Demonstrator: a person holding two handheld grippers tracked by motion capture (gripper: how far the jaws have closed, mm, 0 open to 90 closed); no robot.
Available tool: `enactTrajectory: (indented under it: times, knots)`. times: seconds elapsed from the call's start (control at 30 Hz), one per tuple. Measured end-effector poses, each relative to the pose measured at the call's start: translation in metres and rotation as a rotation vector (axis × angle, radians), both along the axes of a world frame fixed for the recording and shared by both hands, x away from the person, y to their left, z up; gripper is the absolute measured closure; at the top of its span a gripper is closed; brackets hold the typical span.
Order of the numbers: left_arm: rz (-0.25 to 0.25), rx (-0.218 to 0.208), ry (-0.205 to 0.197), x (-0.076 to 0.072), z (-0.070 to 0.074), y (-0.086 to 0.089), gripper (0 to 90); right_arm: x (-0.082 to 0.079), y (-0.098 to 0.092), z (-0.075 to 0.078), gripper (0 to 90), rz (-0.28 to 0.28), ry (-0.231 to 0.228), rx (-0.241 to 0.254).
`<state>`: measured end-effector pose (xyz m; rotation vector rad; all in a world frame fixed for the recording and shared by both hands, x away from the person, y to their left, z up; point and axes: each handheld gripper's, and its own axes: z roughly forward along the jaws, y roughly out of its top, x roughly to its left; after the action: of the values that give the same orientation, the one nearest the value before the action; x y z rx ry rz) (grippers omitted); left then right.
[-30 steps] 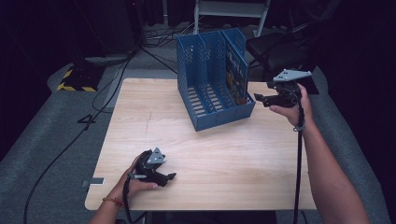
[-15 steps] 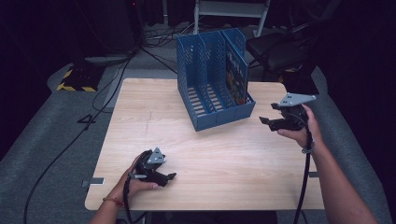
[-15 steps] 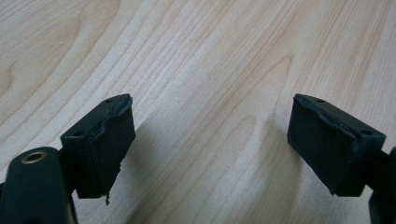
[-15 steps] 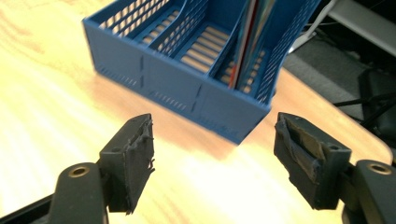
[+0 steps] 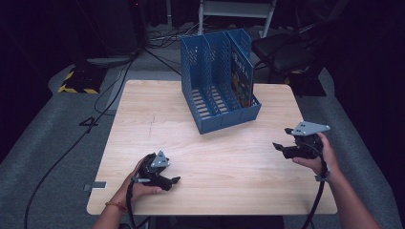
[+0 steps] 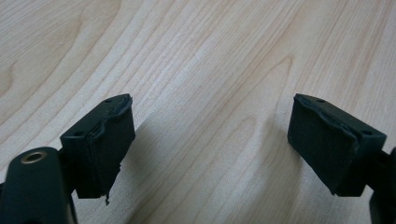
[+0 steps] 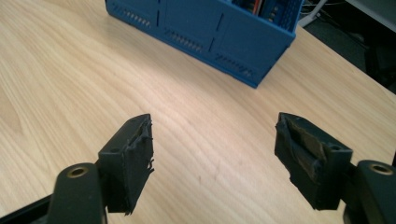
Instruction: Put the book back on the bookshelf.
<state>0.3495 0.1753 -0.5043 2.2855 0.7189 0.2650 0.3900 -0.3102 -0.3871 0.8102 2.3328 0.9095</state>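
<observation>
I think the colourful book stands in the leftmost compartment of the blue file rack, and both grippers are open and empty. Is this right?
Not quite. In the high view, the book stands in the rightmost compartment of the blue file rack. The left gripper and right gripper are indeed open and empty.

Table [image 5: 157, 119] was evenly lit from above; surroundings fell to near black. High view was soft and grainy. Near pads [image 6: 100, 144] threw soft shadows, edges slightly blurred.
</observation>
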Motion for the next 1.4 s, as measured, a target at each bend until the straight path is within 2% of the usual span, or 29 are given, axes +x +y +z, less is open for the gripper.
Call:
enactTrajectory:
  times: [0.1,0.2,0.33,0.4,0.53,0.6,0.67,0.73,0.8,0.9,1.13,1.4]
  knots:
    - [0.002,0.001,0.000,0.000,0.000,0.000,15.6,-0.009,-0.006,-0.008,28.7,-0.011,0.008,-0.001]
    - [0.003,0.000,0.000,0.000,0.000,0.000,15.6,-0.016,-0.012,-0.021,28.7,-0.016,0.018,-0.009]
    - [0.003,0.000,0.000,0.000,0.000,0.000,15.5,-0.026,-0.022,-0.045,27.9,-0.021,0.054,-0.015]
    - [0.003,0.000,0.000,0.000,0.000,0.000,15.5,-0.028,-0.024,-0.050,27.8,-0.024,0.058,-0.014]
    - [0.004,0.000,0.000,0.000,0.000,0.000,15.5,-0.041,-0.035,-0.074,27.2,-0.012,0.096,0.004]
    - [0.005,0.000,0.000,0.000,0.000,0.000,15.5,-0.042,-0.036,-0.076,27.0,-0.013,0.095,0.003]
    - [0.005,0.000,-0.001,0.000,0.000,0.000,15.5,-0.048,-0.042,-0.087,26.7,-0.017,0.108,0.028]
    - [0.007,0.001,-0.001,0.000,0.000,-0.001,15.5,-0.049,-0.044,-0.089,26.7,-0.018,0.111,0.032]
    - [0.007,0.001,-0.001,0.000,0.000,-0.001,15.5,-0.051,-0.051,-0.099,25.6,-0.039,0.132,0.035]
    - [0.013,0.001,-0.001,-0.001,0.000,-0.001,15.5,-0.052,-0.055,-0.104,25.6,-0.060,0.138,0.045]
    - [0.015,0.000,0.000,-0.001,0.000,-0.001,15.5,-0.050,-0.066,-0.117,20.5,-0.107,0.162,0.168]
    - [0.018,0.001,-0.002,-0.002,0.000,-0.001,15.6,-0.049,-0.066,-0.117,20.3,-0.113,0.160,0.166]
